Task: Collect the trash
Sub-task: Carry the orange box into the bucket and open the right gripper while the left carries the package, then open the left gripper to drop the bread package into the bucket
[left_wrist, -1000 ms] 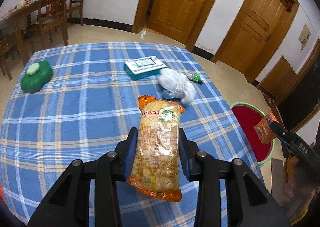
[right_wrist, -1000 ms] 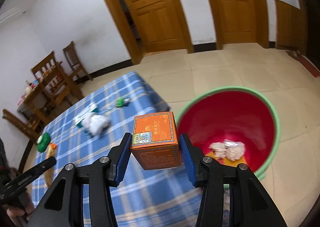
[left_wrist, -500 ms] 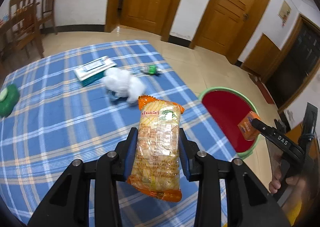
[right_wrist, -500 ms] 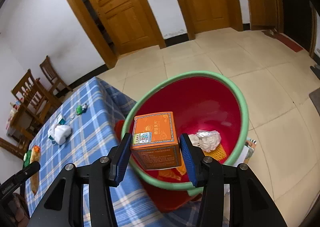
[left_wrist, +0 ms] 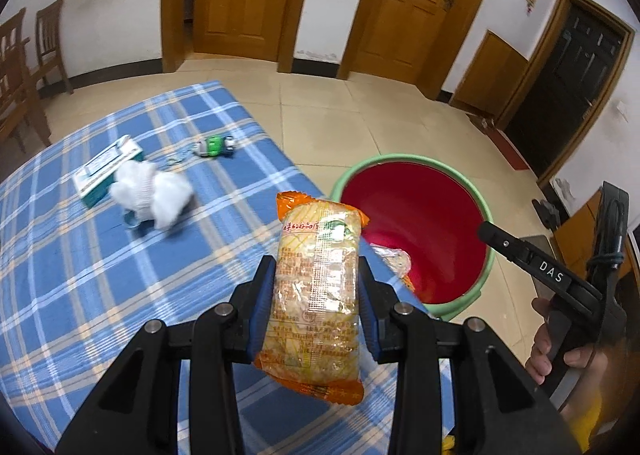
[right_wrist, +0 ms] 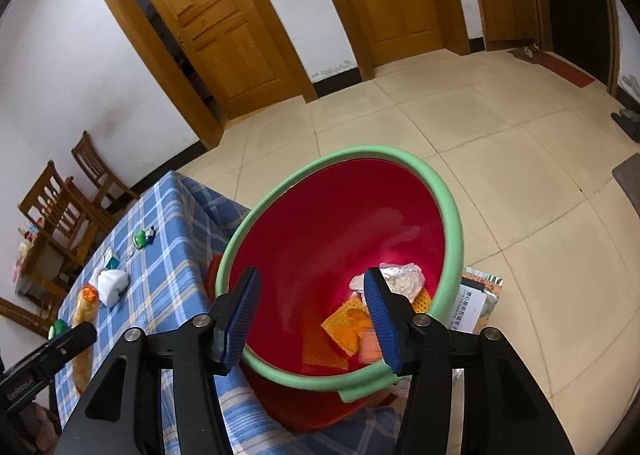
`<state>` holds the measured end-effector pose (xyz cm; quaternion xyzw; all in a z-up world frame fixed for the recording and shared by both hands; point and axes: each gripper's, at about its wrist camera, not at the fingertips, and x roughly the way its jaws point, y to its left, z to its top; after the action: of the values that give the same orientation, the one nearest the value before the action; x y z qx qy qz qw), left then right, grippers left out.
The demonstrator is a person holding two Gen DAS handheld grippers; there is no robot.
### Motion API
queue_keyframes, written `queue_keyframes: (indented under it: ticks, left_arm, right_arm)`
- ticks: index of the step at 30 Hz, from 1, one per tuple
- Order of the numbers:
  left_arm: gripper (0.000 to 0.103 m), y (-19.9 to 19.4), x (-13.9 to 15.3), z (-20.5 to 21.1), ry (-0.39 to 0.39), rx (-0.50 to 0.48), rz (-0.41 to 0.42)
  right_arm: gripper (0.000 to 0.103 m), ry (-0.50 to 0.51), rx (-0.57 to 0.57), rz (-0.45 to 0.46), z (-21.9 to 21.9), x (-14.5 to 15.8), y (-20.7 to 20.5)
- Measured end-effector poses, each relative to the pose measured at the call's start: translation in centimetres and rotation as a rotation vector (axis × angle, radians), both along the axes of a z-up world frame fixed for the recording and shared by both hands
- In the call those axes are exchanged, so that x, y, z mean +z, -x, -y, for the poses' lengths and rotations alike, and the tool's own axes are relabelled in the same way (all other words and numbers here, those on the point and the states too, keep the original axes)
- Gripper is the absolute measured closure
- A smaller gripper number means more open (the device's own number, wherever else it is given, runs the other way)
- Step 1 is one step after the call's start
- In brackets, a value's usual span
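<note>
1. Over the red tub (right_wrist: 440,195) hangs the right gripper (right_wrist: 312,319), and its jaws are opening with nothing between them.
2. Down in the tub lie a crumpled silver wrapper (right_wrist: 400,279) and some orange packets (right_wrist: 348,327); a blurry orange thing (right_wrist: 370,347) by the right jaw may be a box dropping in, but I cannot tell.
3. So the step in hand looks like this: one piece of trash goes in, and the next one is on its way.
4. The left gripper (left_wrist: 316,319) is clamped on a snack bag (left_wrist: 316,295), up above the edge of the blue checked table (left_wrist: 80,275), near the tub.
5. The bag is long, see-through and yellow, with orange ends. It looks soft and crinkly.
6. Next, I think the left gripper must go over the tub's green rim (left_wrist: 486,255) and let go.
7. More things are left on the table: a white wad (left_wrist: 152,191), a flat box (left_wrist: 108,169) and a small green thing (left_wrist: 214,145).
</note>
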<state>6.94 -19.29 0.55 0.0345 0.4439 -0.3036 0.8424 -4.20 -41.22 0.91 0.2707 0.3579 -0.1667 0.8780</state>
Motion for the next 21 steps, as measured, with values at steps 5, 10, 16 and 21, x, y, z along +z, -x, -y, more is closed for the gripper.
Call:
queue_keyframes:
  ticks: [5, 10, 16, 21]
  left_arm:
    - [0.064, 0.0, -0.5, 2.5, -0.007, -0.05, -0.007]
    - [0.064, 0.4, -1.3, 5.6, -0.026, -0.115, -0.016]
    - [0.064, 0.3, -2.4, 9.0, -0.037, -0.177, -0.029]
    - [0.064, -0.1, -3.0, 11.0, -0.04, -0.206, -0.024]
  right_arm:
    - [0.048, 0.008, -0.015, 0.015, 0.8, 0.6, 1.1]
    - [0.048, 0.015, -0.031, 0.033, 1.4, 1.2, 1.6]
    - [0.048, 0.005, -0.052, 0.033, 2.6, 0.9, 1.9]
    - [0.048, -0.005, -0.072, 0.029, 3.5, 0.5, 2.1]
